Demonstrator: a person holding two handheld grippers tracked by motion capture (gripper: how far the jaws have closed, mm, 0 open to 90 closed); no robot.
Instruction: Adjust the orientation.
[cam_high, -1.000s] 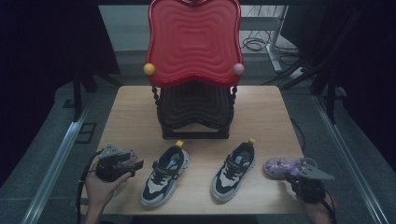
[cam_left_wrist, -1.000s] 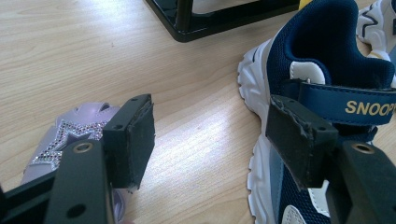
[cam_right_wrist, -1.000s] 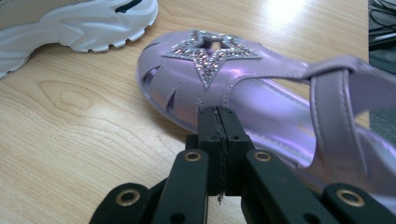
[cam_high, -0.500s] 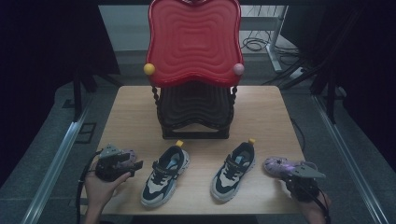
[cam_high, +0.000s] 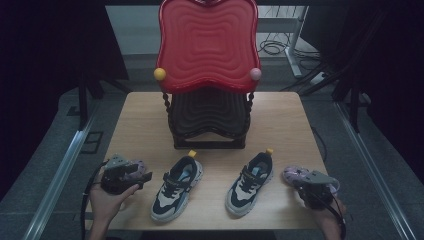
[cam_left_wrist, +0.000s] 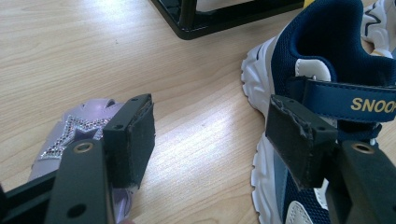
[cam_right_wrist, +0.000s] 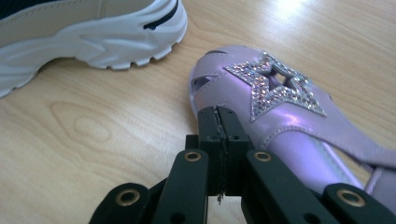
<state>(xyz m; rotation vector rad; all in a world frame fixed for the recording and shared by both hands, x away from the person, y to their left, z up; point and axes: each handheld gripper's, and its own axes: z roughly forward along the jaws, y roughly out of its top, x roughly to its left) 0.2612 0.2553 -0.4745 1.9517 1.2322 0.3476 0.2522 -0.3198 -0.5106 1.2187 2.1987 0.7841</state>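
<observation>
Since a second ago, the right gripper (cam_high: 304, 184) has slid a little toward the right-hand sneaker (cam_high: 250, 182), while the left gripper (cam_high: 131, 175) keeps its place. Right of that sneaker lies the purple sandal (cam_right_wrist: 285, 112), just beside the right gripper's shut, empty jaws, toe pointing away; whether they touch its edge is hard to tell. Left of the left-hand sneaker (cam_left_wrist: 322, 93), the other sandal (cam_left_wrist: 74, 130) sits under the left gripper's open fingers (cam_left_wrist: 133, 140).

High view overhead; tongs cameras close, table-level.
</observation>
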